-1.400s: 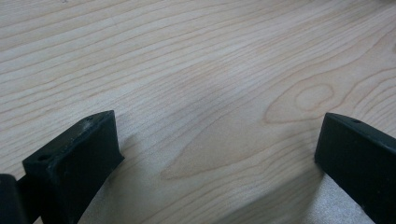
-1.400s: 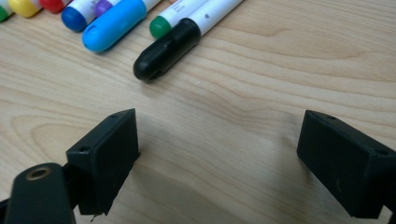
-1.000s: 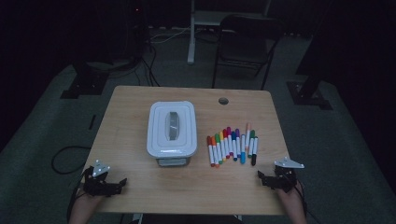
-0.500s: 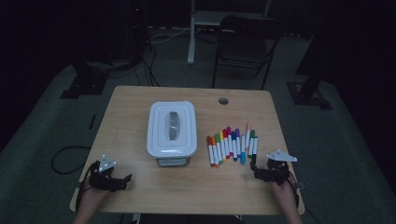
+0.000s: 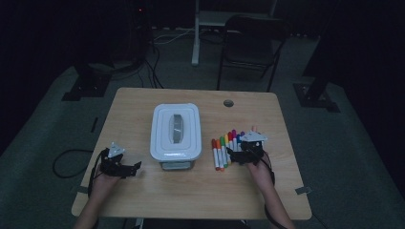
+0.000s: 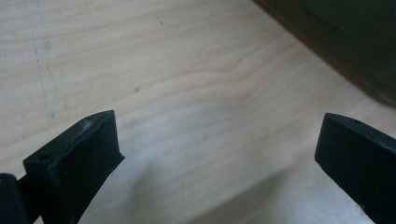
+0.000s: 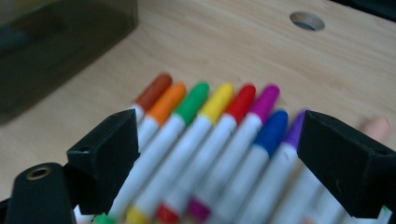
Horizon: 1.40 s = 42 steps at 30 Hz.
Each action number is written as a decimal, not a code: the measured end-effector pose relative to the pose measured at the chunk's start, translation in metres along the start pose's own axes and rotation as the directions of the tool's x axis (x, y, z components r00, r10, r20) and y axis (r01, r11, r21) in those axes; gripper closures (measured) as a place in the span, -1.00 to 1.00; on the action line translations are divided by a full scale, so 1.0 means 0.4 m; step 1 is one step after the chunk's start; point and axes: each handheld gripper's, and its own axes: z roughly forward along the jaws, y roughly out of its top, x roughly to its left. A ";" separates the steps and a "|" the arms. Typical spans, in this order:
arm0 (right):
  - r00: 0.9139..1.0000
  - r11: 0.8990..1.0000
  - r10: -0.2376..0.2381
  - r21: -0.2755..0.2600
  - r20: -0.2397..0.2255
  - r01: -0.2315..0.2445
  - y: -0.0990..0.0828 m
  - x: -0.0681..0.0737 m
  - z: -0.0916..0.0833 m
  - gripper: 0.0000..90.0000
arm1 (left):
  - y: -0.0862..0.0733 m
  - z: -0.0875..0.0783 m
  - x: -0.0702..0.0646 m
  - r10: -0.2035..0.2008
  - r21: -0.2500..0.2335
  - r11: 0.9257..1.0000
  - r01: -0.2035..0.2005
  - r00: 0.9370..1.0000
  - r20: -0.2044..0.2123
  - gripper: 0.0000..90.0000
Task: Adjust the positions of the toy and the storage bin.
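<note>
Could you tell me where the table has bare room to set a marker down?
Free: the strip left of the white box, and the near edge between both grippers. Crowded: right of the box, where the markers lie under the right gripper.

Spread fingers (image 7: 355,168) over markers (image 7: 219,135), wooden table (image 7: 224,51)

From up high, my right gripper (image 5: 237,155) and hand (image 5: 260,167) cover the far end of the row of markers (image 5: 224,149), so I cannot count them. In the right gripper view the markers' (image 7: 219,140) near ends run off the bottom edge and blur between my jaws; the pale one beyond my right jaw is mostly hidden. The box (image 7: 56,42) to the upper left is cut by the frame. My left gripper's (image 6: 215,154) jaws are cropped below.
</note>
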 end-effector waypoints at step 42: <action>0.999 0.998 0.022 0.062 -0.038 -0.020 0.151 0.128 0.222 -0.58 | 0.214 0.151 -0.023 0.057 0.006 0.998 -0.058 0.998 0.019 -0.98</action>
